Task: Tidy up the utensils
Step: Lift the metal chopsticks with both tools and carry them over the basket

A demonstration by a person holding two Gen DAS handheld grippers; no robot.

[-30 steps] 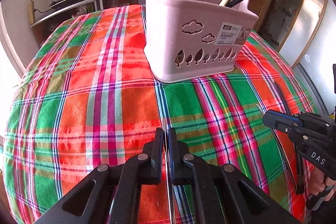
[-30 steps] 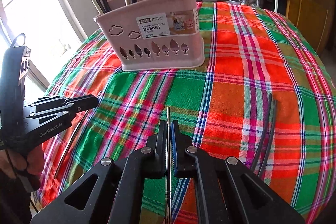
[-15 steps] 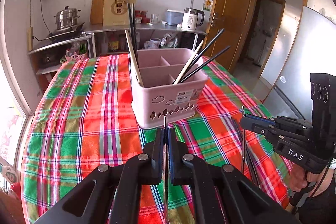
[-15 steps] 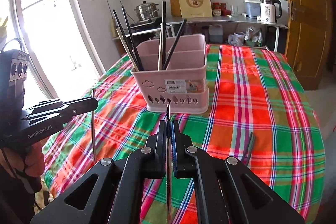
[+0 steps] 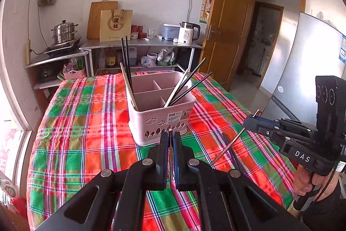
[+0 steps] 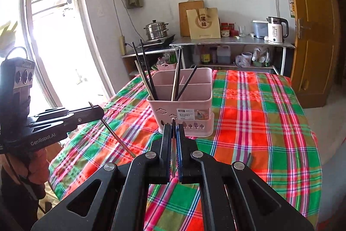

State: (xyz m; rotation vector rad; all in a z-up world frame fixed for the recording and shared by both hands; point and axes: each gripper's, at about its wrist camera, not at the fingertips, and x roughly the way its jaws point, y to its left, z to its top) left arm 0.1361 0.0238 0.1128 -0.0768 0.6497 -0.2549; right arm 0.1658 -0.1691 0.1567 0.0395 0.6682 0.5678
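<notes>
A pink divided basket (image 5: 160, 116) (image 6: 183, 105) stands mid-table on the plaid cloth, with several black and pale chopsticks (image 5: 186, 84) (image 6: 147, 75) leaning in its front compartments. My left gripper (image 5: 170, 133) (image 6: 98, 110) is shut on a thin metal chopstick (image 6: 117, 136), held above the cloth short of the basket. My right gripper (image 6: 173, 126) (image 5: 248, 121) is shut on another metal chopstick (image 5: 227, 147), which slants down toward the cloth. A pair of black chopsticks (image 5: 232, 151) (image 6: 248, 158) lies on the cloth near the right gripper.
The plaid table (image 5: 86, 122) drops off at its edges on both sides. Behind it a metal counter (image 5: 140, 43) holds a kettle (image 5: 189, 33), a paper bag and a steamer pot (image 5: 63, 31). A wooden door (image 5: 229, 25) and a fridge (image 5: 302, 62) stand on the right, a window (image 6: 47, 36) on the left.
Both grippers have risen off the cloth, each still shut on its metal chopstick. The basket now appears smaller and farther, and the held chopsticks hang clear of the table.
</notes>
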